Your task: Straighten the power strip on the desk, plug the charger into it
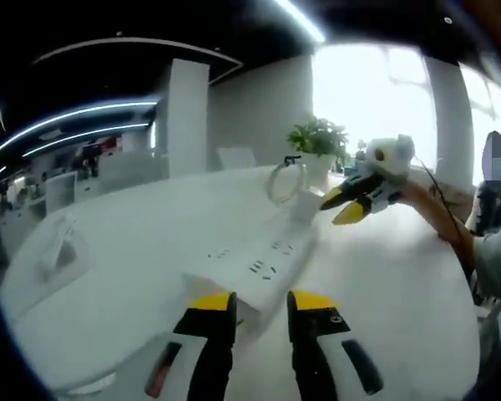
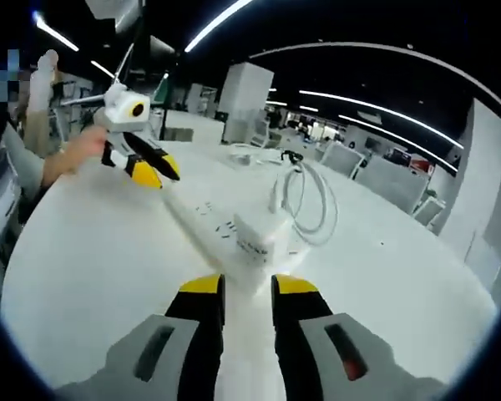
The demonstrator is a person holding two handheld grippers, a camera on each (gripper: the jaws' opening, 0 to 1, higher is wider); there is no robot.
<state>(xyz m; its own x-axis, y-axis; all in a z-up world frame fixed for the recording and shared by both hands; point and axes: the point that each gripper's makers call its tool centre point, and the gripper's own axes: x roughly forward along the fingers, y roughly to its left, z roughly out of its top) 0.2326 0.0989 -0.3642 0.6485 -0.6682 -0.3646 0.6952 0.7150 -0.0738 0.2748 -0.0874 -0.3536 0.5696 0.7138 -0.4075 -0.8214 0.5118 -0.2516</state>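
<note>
**Inspector:** Presently, your left gripper (image 1: 260, 305) sits low at the near end of the power strip (image 1: 255, 259), jaws parted, with that end lying just ahead of the tips and nothing held. Your right gripper (image 2: 248, 288) faces the strip (image 2: 225, 230) from its other end, jaws likewise apart and empty.

**Operator:** And the charger?

**Inspector:** A white block, which I take to be the charger (image 2: 257, 236), rests on or against the strip's end nearest your right gripper. Its coiled cable (image 2: 311, 200) lies on the worktop (image 2: 92, 259) just beyond. From the left gripper view the same block (image 1: 305, 205) shows at the strip's far end. Whether it is already seated in a socket, I cannot tell.

**Operator:** How should I proceed?

**Inspector:** In my judgement the straightening is the step in hand. Close the left jaws across the narrow width of the strip's end, not on its socket face, and pivot it flat along the worktop rather than lifting. Keep the right jaws clear of the cable loop, which could snag. Steady the strip before pressing the charger home.
</note>
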